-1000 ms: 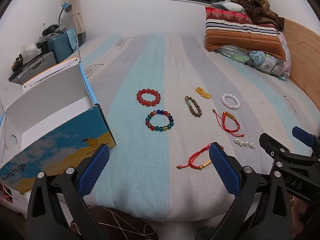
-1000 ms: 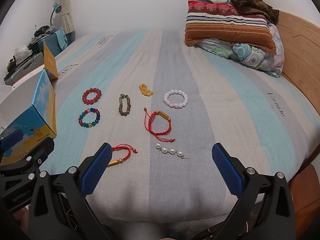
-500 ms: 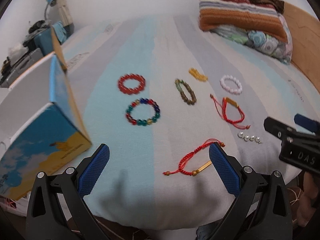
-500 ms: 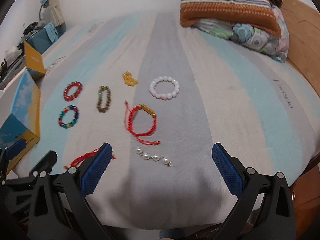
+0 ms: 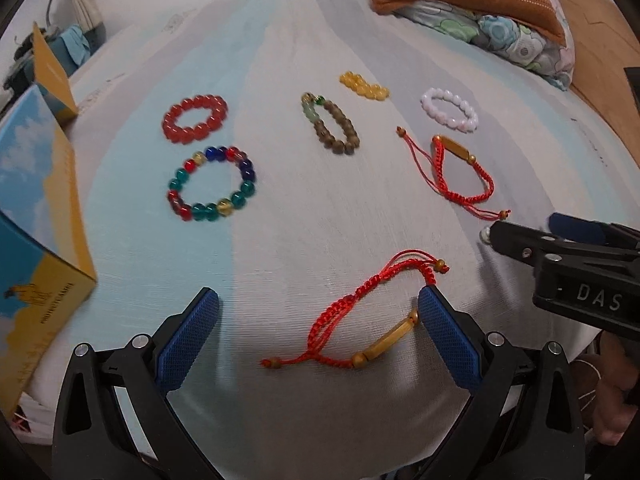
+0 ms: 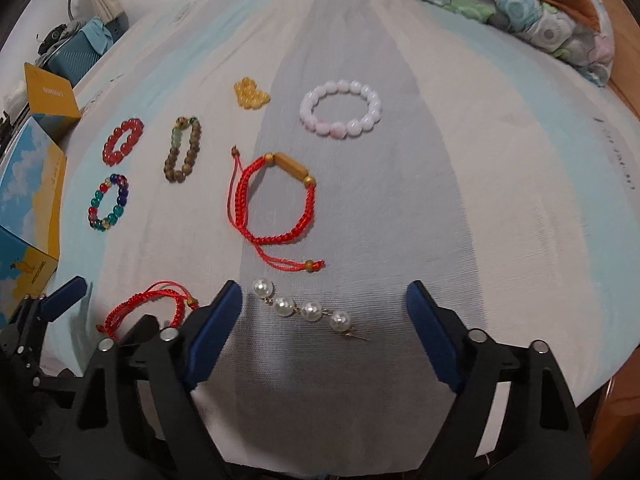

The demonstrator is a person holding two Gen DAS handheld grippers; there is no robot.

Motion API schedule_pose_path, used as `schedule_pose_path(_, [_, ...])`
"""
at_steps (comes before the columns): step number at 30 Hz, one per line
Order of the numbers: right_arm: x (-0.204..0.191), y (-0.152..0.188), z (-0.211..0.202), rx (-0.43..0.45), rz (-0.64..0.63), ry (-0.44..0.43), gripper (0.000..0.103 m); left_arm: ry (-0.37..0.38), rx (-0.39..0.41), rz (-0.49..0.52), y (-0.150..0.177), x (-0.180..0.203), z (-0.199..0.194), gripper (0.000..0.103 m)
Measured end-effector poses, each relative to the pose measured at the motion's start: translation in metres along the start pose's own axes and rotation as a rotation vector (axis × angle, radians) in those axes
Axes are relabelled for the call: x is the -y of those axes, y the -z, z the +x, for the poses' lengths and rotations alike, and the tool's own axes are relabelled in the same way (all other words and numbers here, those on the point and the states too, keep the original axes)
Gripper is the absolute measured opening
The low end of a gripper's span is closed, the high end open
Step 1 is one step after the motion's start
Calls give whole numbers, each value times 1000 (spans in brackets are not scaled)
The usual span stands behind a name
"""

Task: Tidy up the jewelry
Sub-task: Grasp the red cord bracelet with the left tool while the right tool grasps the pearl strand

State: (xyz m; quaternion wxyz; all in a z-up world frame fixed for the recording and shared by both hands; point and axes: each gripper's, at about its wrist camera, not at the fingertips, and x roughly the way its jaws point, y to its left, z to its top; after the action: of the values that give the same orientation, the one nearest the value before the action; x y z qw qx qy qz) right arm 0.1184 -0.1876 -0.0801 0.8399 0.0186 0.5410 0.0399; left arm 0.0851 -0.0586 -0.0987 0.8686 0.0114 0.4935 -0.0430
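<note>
The right hand-held gripper [image 6: 322,332], holding nothing, has just been narrowing its still-open jaws over a pin of 4 pearls [image 6: 306,310] lying between them on the bed [image 6: 500,184], its long axis running across the gap and tilting toward the right jaw. The left hand-held gripper [image 5: 318,334] is wide open and empty over a red cord bracelet [image 5: 356,316] whose gold tube touches its right pad.
</note>
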Motion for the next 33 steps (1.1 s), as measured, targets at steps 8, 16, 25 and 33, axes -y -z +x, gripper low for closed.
schedule_pose_path(8, [-1, 1, 10, -34, 0, -8, 55, 1, -9, -3, 3, -2, 4, 76])
schedule_pose_path(16, [-2, 3, 8, -34, -12, -7, 25, 5, -13, -10, 4, -5, 1, 58])
schedule_pose_path(25, [-1, 5, 7, -27, 4, -8, 11, 32, -6, -44, 3, -14, -3, 12])
schedule_pose_path(33, [-3, 4, 6, -10, 5, -5, 11, 43, 5, -45, 4, -16, -6, 6])
